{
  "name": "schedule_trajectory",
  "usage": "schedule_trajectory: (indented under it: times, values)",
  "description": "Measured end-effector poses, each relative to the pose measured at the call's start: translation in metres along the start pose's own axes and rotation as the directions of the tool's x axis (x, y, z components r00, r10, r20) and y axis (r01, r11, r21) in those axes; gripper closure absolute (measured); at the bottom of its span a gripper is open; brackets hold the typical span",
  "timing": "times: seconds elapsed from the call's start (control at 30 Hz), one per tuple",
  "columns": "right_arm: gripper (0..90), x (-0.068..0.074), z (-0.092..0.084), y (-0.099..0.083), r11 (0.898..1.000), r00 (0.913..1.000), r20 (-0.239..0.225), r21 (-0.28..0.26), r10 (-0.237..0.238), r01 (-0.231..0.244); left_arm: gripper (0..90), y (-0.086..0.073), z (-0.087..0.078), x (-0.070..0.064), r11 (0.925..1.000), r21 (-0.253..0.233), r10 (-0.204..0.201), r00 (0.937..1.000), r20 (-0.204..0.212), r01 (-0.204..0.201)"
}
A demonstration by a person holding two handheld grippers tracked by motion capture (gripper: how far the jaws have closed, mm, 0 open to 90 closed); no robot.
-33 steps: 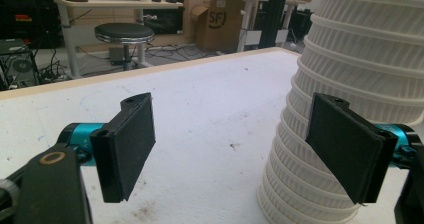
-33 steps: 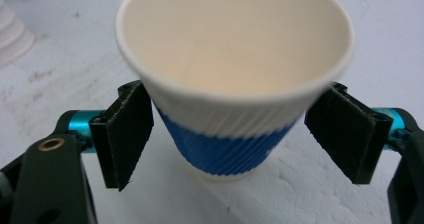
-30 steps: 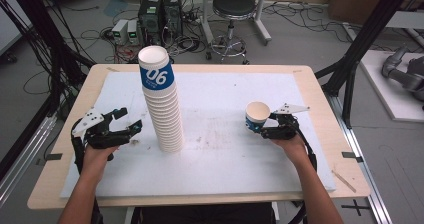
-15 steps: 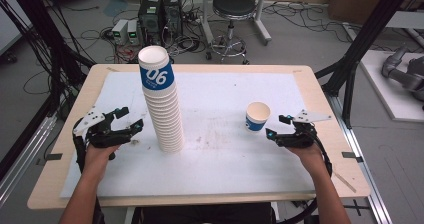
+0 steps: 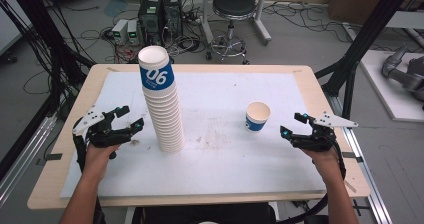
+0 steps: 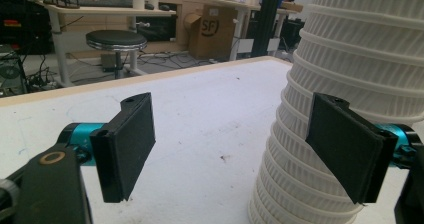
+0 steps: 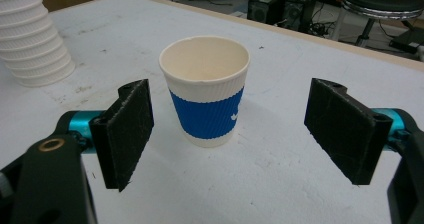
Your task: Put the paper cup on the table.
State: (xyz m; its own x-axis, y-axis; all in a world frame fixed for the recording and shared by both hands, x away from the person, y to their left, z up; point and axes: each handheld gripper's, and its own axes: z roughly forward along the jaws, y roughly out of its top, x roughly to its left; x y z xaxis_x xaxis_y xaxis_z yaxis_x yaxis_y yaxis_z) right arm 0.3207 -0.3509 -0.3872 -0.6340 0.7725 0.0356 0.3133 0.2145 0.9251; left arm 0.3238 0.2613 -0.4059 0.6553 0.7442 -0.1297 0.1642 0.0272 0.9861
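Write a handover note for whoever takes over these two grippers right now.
Left gripper: open, empty, beside the tall cup stack, not touching.
Right gripper: open, empty, to the right of the single cup, clear of it.
The single cup stands upright on the white mat, apart from the stack.
Done: one cup set down on its own.
Left: probably pulling further cups off the stack; steady its base first.

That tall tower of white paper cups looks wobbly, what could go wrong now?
1. The tall tower of white ribbed paper cups leans a little, and the left gripper sits open right beside its base; a bump could topple it.
2. The single white paper cup with a blue band stands alone and light; the open right gripper nearby might knock it over if it closes off-centre.
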Motion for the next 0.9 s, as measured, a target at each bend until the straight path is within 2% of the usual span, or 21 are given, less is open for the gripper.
schedule_trajectory:
  times: [0.37,0.9]
  values:
    - [19.9,0.003,-0.01,0.003,0.999,0.9999,0.016,-0.042,0.006,-0.005,19.5,0.001,-0.005,-0.001,0.9999,-0.01,0.002,1.0,-0.001,-0.002]
    - [20.0,0.002,-0.008,0.002,0.999,0.9999,0.015,-0.038,-0.001,0.002,19.5,-0.002,-0.002,-0.001,1.0,0.001,0.001,1.0,0.007,-0.001]
